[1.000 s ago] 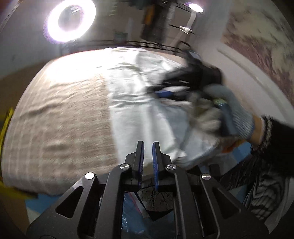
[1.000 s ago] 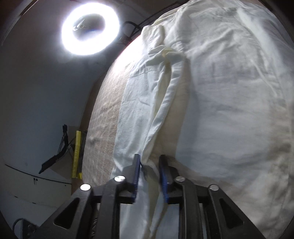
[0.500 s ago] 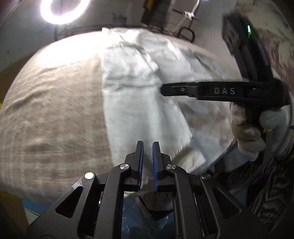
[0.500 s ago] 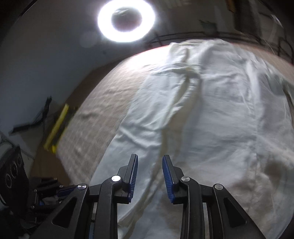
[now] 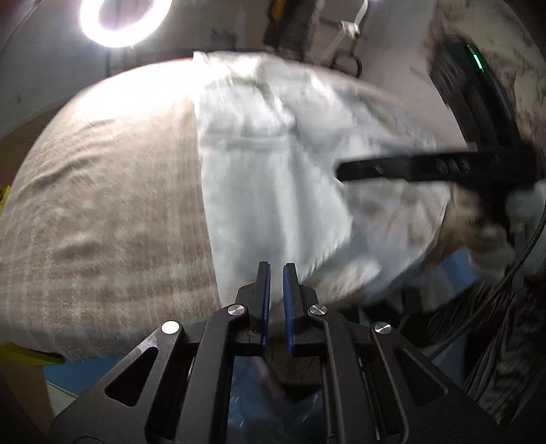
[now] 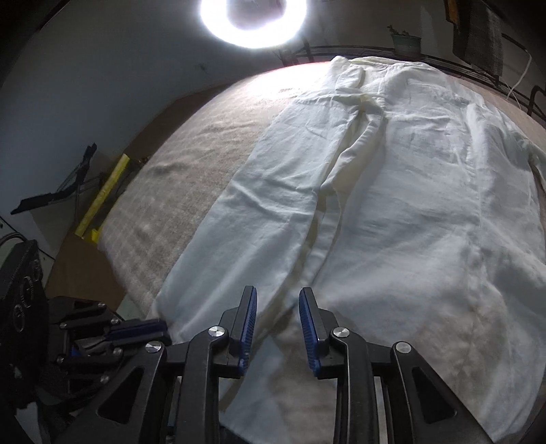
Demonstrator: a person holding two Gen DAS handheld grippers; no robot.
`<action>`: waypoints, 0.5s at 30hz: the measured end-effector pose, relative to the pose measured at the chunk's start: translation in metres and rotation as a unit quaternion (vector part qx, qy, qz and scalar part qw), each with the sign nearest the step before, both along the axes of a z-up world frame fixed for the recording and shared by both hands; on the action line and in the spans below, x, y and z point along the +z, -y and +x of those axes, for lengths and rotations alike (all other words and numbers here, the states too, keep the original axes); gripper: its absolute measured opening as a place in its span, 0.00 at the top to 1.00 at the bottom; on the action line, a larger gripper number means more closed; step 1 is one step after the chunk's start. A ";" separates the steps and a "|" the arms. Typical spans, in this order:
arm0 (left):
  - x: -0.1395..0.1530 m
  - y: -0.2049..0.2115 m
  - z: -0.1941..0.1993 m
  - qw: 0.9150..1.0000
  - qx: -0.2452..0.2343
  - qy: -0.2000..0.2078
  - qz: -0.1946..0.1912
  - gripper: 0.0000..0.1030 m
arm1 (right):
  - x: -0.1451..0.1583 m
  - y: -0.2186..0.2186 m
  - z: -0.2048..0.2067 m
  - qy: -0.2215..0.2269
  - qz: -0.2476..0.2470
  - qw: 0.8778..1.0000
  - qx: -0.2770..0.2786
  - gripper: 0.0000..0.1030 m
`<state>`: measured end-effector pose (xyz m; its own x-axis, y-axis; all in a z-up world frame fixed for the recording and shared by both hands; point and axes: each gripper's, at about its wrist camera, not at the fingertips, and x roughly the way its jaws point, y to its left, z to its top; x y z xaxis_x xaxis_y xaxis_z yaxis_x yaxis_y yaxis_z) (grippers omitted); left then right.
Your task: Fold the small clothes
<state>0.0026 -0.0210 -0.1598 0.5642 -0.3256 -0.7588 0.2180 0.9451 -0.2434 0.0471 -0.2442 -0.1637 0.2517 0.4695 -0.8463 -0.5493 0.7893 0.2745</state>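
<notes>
Since the earlier frame, the right claw (image 6: 277,328) has drawn back toward the near edge of the desk, and its blue-padded fingers now stand apart with nothing between them. They hover just over the near hem of a white linen garment (image 6: 375,191), which looks like a pair of trousers. The garment lies spread flat along the desk, its two long panels running side by side from the near edge to the far edge, with a creased seam between them. Under it is a beige checked woven cloth (image 6: 191,170) covering the desk; the garment occupies the right half of that cloth, leaving the left half bare.

The left claw (image 5: 275,300) sits at the near edge by the garment's left corner. Its blue pads are close together with a narrow gap, and whether any fabric is caught between them cannot be told. This view is blurred.

A bright ring lamp (image 6: 252,20) shines beyond the far edge. A yellow bar (image 6: 102,198) lies off the desk's left side.
</notes>
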 end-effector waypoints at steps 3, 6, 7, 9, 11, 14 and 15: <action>0.024 0.002 0.001 0.998 0.020 0.052 -0.006 0.93 | 0.023 0.021 -0.005 0.017 0.023 0.999 -0.025 0.69; 0.041 0.012 0.008 0.997 0.010 0.071 -0.023 0.93 | 0.048 0.053 -0.009 0.035 0.039 0.997 -0.058 0.68; 0.044 0.018 0.009 0.997 0.004 0.073 -0.027 0.93 | 0.055 0.065 -0.009 0.039 0.043 0.996 -0.070 0.67; 0.049 0.033 0.016 0.997 -0.010 0.074 -0.031 0.93 | 0.069 0.092 -0.009 0.045 0.052 0.993 -0.097 0.65; 0.051 0.056 0.021 0.996 -0.038 0.073 -0.026 0.93 | 0.080 0.122 -0.008 0.047 0.063 0.989 -0.128 0.51; 0.054 0.094 0.027 0.994 -0.081 0.074 -0.015 0.93 | 0.091 0.164 -0.005 0.049 0.071 0.980 -0.181 0.49; 0.053 0.107 0.028 0.993 -0.096 0.074 -0.012 0.93 | 0.093 0.176 -0.004 0.043 0.076 0.977 -0.195 0.49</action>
